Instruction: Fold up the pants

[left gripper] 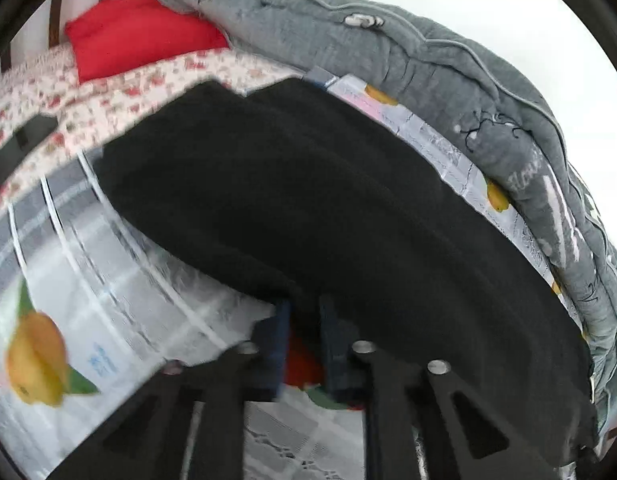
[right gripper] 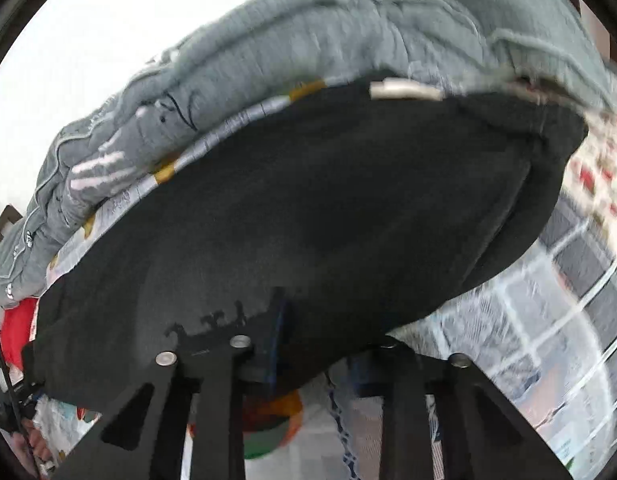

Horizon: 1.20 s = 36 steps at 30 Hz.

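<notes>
My left gripper (left gripper: pixel 304 320) is clamped on the black pants' (left gripper: pixel 308 200) near edge, tips buried in cloth. My right gripper (right gripper: pixel 308 332) pinches the same pants (right gripper: pixel 328 200); one finger (right gripper: pixel 276 328) shows, the other is hidden. Both views are blurred. Ahead lies the fruit-print sheet (left gripper: pixel 108 300), beyond it a grey quilt (left gripper: pixel 448 68).

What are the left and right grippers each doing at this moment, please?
Left gripper: closed on the edge of the black pants.
Right gripper: closed on the black pants' near edge.
</notes>
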{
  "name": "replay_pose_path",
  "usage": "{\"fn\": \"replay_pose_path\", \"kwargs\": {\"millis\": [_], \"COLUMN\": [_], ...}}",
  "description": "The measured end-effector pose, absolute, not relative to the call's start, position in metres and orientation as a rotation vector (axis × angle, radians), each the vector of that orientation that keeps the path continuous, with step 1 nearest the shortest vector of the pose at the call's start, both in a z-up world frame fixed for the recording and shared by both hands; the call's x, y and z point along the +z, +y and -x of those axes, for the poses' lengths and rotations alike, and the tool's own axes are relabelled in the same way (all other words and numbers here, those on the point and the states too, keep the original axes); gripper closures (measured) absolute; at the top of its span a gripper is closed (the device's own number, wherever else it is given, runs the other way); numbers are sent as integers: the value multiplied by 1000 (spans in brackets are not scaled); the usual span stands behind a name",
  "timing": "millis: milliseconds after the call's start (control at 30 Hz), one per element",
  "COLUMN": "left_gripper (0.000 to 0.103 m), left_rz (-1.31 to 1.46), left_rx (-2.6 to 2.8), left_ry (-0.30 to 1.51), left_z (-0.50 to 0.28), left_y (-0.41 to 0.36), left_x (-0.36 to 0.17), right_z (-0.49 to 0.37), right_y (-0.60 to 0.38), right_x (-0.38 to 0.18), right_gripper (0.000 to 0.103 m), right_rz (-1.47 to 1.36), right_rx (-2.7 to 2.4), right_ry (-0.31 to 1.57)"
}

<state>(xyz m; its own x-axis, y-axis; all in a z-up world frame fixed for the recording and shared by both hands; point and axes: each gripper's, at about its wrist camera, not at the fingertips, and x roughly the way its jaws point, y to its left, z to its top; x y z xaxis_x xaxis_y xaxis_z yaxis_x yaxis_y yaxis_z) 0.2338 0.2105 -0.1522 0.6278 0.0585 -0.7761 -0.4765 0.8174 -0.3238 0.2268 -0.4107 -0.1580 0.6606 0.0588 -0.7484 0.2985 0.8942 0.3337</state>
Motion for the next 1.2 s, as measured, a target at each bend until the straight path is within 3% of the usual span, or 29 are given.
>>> {"fn": "replay_pose_path", "kwargs": {"millis": [300, 567, 633, 733, 767, 800, 933, 1200], "left_gripper": [91, 92, 91, 65, 47, 38, 38, 38], "left_rz": [430, 311, 291, 232, 216, 210, 210, 357], "left_rx": [271, 271, 246, 219, 208, 202, 169, 105], "left_ry": [697, 624, 619, 620, 616, 614, 673, 830], "left_z": [-273, -348, -360, -361, -357, -352, -333, -270], "left_y": [204, 182, 171, 153, 148, 143, 133, 142], "left_x": [-82, -56, -53, -56, -59, -62, -79, -122], "right_z": [-269, -352, -364, -367, -364, -362, -350, -278], "right_y": [-402, -401, -402, -400, -399, -398, -390, -386], "right_x": [-94, -79, -84, -95, -97, -99, -106, -124], "right_gripper": [84, 83, 79, 74, 72, 68, 68, 58], "right_rz": [-345, -368, -401, -435, -437, -440, -393, -226], "right_rx": [-67, -92, -95, -83, -77, -62, -24, -11], "right_ry": [717, 743, 741, 730, 724, 720, 745, 812]}}
